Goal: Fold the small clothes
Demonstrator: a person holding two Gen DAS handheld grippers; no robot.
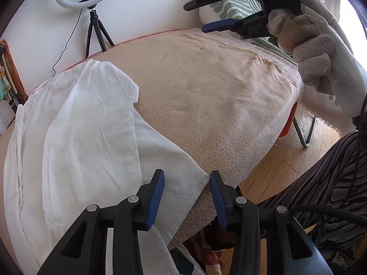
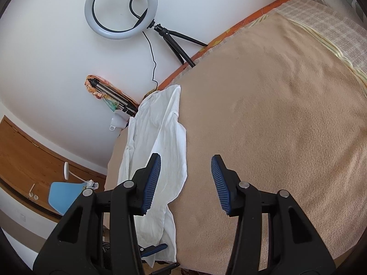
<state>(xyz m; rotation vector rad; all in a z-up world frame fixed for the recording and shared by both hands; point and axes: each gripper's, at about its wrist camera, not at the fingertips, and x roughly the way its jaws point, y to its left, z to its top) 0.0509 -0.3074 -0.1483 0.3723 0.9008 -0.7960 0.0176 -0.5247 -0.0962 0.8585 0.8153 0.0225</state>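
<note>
Two wrist views over a bed covered by a beige blanket (image 1: 206,96). A white garment (image 1: 75,137) lies spread and partly folded on the blanket's left part as the left wrist view shows it, one folded flap overlapping its upper middle, its near edge reaching the bed's front edge and hanging slightly over it.

Left tongs (image 1: 187,194): open, pointing steeply down. The garment's near right corner lies below and between the blue pads, which do not press on it.

Right tongs (image 2: 185,181): open, nothing between the pads. In the right wrist view they hang above the blanket just beside the garment's right edge, the left pad over the white cloth, the right pad over bare blanket. In the left wrist view the same tongs appear at upper right, held by a hand in a knitted glove (image 1: 314,45), well apart from the garment.

Background: a ring light (image 2: 120,6) on a small tripod (image 2: 176,43) stands against the white wall behind the bed. A striped pillow (image 1: 234,6) lies at the bed's far end. Wooden floor (image 1: 270,167) shows beside the bed, and a person's striped clothing (image 1: 321,183) fills the lower right of the left wrist view.
</note>
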